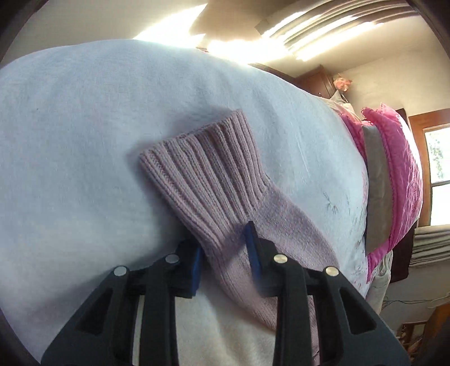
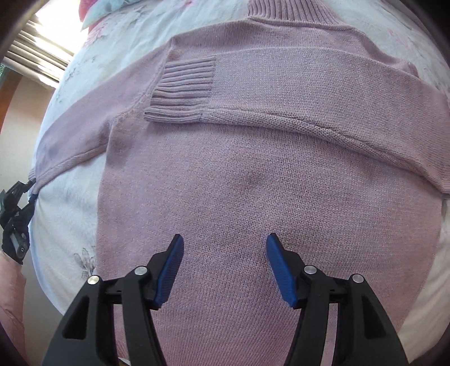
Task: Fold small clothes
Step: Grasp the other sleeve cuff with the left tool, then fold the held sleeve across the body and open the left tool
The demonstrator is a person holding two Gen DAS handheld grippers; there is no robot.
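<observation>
The sweater (image 2: 253, 174) is lying flat on the bed (image 2: 64, 214), spread over a pale floral bedsheet, and it is filling most of what the right gripper (image 2: 225, 270) is looking down on. That gripper is hovering over the lower body panel with its blue-padded jaws spread wide and nothing between them. Just beyond it, one sleeve (image 2: 309, 93) is lying folded across the chest, its long axis running side to side and its ribbed cuff (image 2: 182, 90) resting near the opposite shoulder seam. The other sleeve (image 1: 253, 225) is stretching out to the sweater's left, and that is the one the next fold seems to hinge on: the left gripper (image 1: 225, 253) is straddling it near where the ribbed cuff (image 1: 202, 174) begins, jaws on either side of the knit. They are looking partly closed around the fabric, but I cannot tell whether they are actually pinching it. From the right wrist view the left gripper (image 2: 19, 214) is showing at the far left edge, at the sleeve's end, so the left hand is clearly the nearer one for carrying that sleeve across. Farther off, the collar (image 2: 292, 14) is being cut off by the frame, and the hem is hidden beneath the right gripper. Bright pink bedding (image 1: 393, 174) is piled beyond the bed's edge.
</observation>
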